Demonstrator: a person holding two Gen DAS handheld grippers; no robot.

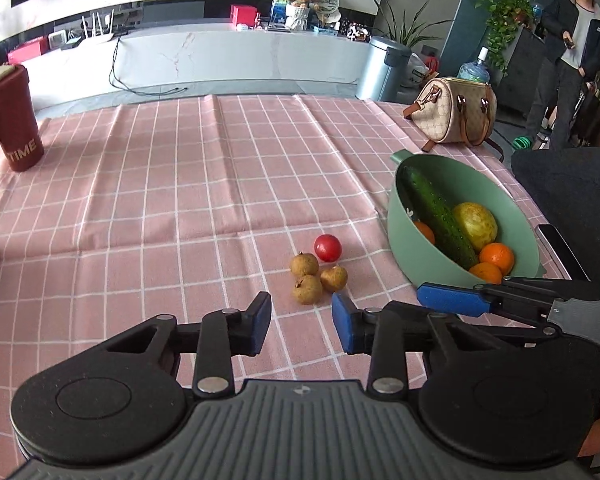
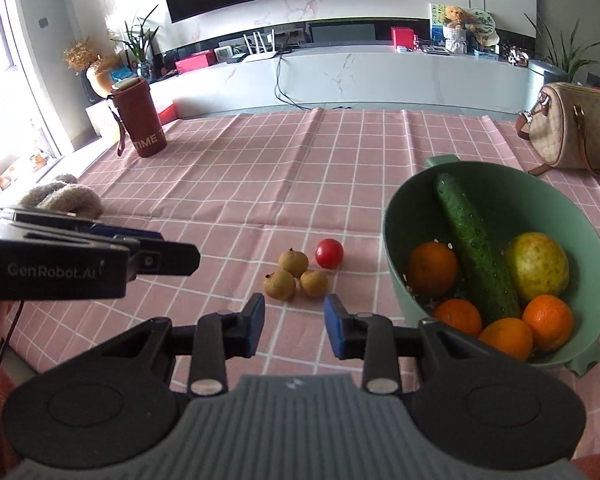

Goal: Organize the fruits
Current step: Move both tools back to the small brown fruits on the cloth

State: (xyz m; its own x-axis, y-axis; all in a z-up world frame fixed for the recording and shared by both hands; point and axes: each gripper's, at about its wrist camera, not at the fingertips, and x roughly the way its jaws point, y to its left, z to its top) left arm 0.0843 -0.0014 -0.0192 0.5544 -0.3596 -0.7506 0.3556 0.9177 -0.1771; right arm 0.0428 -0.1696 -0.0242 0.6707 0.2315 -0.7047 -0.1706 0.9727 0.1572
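Clearly the loose fruit is what remains to sort: three small brown longans (image 2: 296,276) sit touching one another in a cluster on the desk (image 2: 260,168), with a red tomato (image 2: 329,253) just beside them on the far side. Near them, to the right, stands the green colander bowl (image 2: 392,240), which already holds a cucumber (image 2: 476,252), a yellow-green pear-like fruit (image 2: 538,266) and several oranges (image 2: 548,322), so it looks like the collecting place for the rest. The right tongs (image 2: 294,330) hang just short of the cluster, fingers spread wide and empty, lined up as if to close on one longan. The left tongs (image 1: 302,322) are likewise wide and empty, aimed at the same cluster from the near side. Both tools crowd one spot, so only one can sensibly go in. Farther off stand a red tumbler (image 2: 140,120) and a handbag (image 2: 572,132)
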